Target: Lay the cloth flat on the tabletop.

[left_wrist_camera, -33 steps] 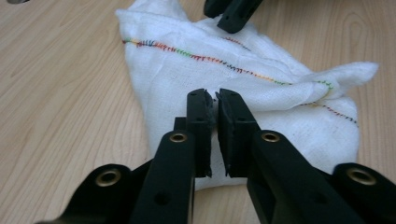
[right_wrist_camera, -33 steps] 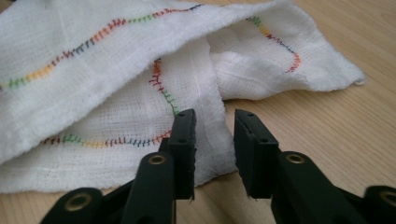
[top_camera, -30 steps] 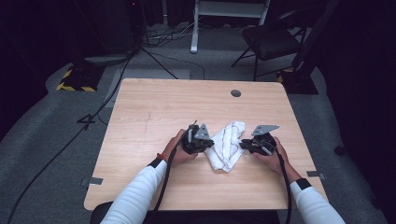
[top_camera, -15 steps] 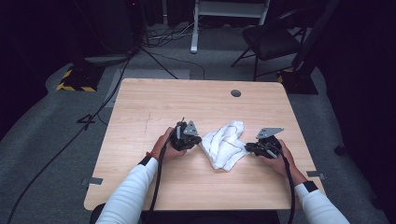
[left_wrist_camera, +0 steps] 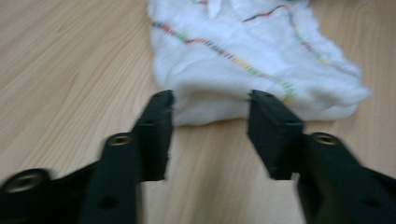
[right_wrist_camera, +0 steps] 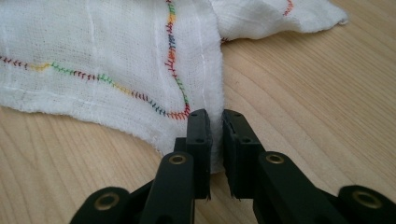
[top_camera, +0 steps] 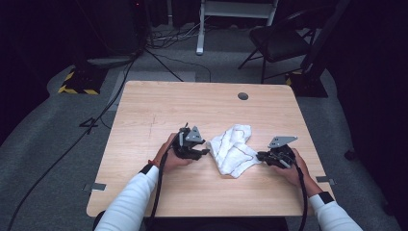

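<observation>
A white cloth [top_camera: 234, 148] with coloured stitching lies crumpled on the wooden table [top_camera: 192, 106], between my two grippers. My left gripper [top_camera: 206, 152] is at the cloth's left edge. Its jaws have just been opening and now stand apart [left_wrist_camera: 210, 100], with the folded edge of the cloth [left_wrist_camera: 243, 46] just inside the tips and not pressed. My right gripper [top_camera: 262, 156] is at the cloth's right corner. Its jaws have closed a little further and are shut [right_wrist_camera: 215, 121] on a thin hem of the cloth [right_wrist_camera: 93, 60].
A round dark grommet [top_camera: 243, 96] sits in the table near its far edge. Beyond the table are a black chair [top_camera: 279, 43], a white stand [top_camera: 199, 29] and cables on the grey floor. A person's sleeved forearms come in from the near edge.
The left gripper has let go of the cloth and drawn back a little to the left. The right gripper has moved right and toward me with the cloth's corner, stretching the cloth out.
</observation>
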The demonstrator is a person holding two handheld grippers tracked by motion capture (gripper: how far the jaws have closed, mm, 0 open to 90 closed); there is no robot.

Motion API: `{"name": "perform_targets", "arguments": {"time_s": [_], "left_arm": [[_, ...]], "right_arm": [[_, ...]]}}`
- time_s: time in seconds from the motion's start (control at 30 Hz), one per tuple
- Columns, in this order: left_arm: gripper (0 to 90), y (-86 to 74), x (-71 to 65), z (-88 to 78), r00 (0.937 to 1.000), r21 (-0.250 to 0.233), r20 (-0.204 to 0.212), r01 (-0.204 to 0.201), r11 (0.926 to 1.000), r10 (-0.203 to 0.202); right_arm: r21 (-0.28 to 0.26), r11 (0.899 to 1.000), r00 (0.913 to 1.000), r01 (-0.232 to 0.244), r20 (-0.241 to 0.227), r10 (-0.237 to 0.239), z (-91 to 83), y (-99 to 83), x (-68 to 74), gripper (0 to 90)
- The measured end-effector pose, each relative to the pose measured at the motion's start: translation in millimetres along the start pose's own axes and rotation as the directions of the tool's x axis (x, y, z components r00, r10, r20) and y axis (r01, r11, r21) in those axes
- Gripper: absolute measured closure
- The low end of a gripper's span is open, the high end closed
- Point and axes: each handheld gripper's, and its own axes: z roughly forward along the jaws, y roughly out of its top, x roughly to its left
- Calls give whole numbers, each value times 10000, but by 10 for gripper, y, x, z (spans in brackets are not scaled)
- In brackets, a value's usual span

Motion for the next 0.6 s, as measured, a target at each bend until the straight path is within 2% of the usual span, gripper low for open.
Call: {"name": "perform_targets", "arguments": {"time_s": [0.03,0.13,0.3,0.37,0.47,0.53,0.6], "left_arm": [[330,39,-106,10,9996,-13,-72,-278,9996,278],[185,101,-245,53,9983,-8,-21,-577,9983,577],[161,145,-310,185,9965,121,369,-752,9971,747],[163,146,-324,242,9962,324,327,-819,9961,809],[273,143,-293,336,9952,655,313,-948,9933,929],[325,135,-279,345,9946,622,446,-968,9934,942],[439,113,-211,339,9942,585,574,-940,9938,907]], "right_arm": [[-3,10000,10000,-10,12,10,0,-1,-2,807],[-26,10000,10000,-91,3,91,0,-4,-3,803],[-10,10000,10000,-41,23,41,0,-1,1,804],[-7,10000,10000,-28,33,28,0,-1,2,803],[5,10000,10000,46,77,-46,0,2,7,804],[4,10000,10000,47,79,-47,0,2,8,803],[11,10000,9999,84,69,-84,0,3,10,804]]}}
